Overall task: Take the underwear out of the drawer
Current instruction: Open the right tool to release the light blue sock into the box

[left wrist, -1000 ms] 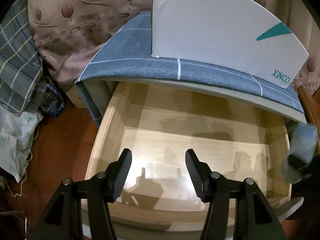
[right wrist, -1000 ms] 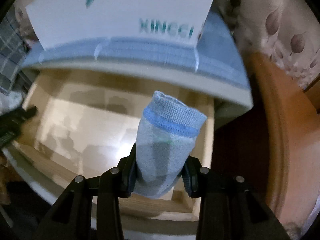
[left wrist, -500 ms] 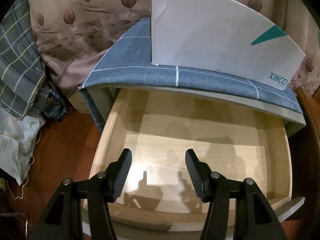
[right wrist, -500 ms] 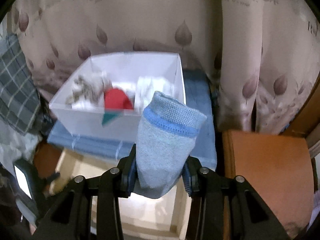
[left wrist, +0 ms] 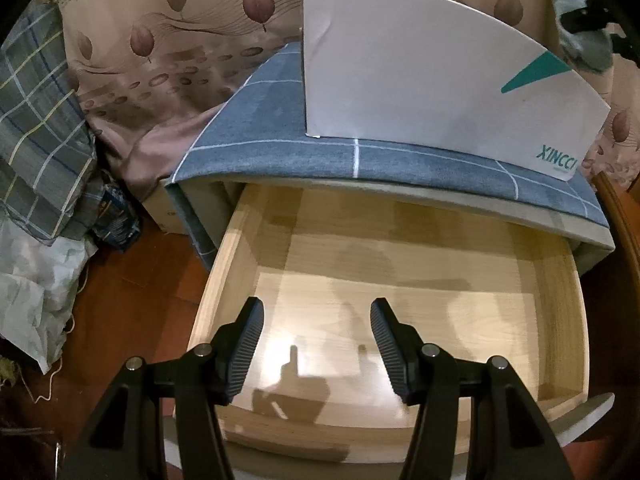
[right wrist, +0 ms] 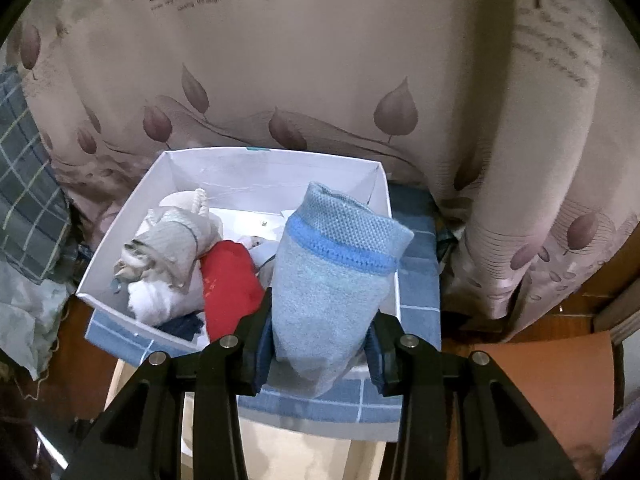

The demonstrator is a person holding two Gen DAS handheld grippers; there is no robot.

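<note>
**Hand-held gripper carries the last piece clear; drawer looks bare**

The left hand-held gripper point(left wrist: 316, 344) hangs over the pulled-out drawer point(left wrist: 400, 264) with its jaws standing wide and nothing between them. Below it the wooden drawer floor shows only shadows; no clothing is visible in the part the left wrist view covers. To the right, the right hand-held gripper point(right wrist: 318, 344) is clamped narrowly on the folded light-blue underwear point(right wrist: 332, 276), which stands upright between the pads, its darker blue band uppermost. That piece is out of the drawer and held above the front edge of the white box point(right wrist: 276, 168), which sits on the blue checked cloth point(right wrist: 416, 248) over the cabinet and holds grey, white and red garments. Judging by this, the removal is essentially done; what seems left is to set the piece down, probably in the box.

A second ago the underwear hung low over the drawer, with the box's printed side filling the view above. Now the box's inside is visible from above. The left gripper has hardly shifted.
</note>
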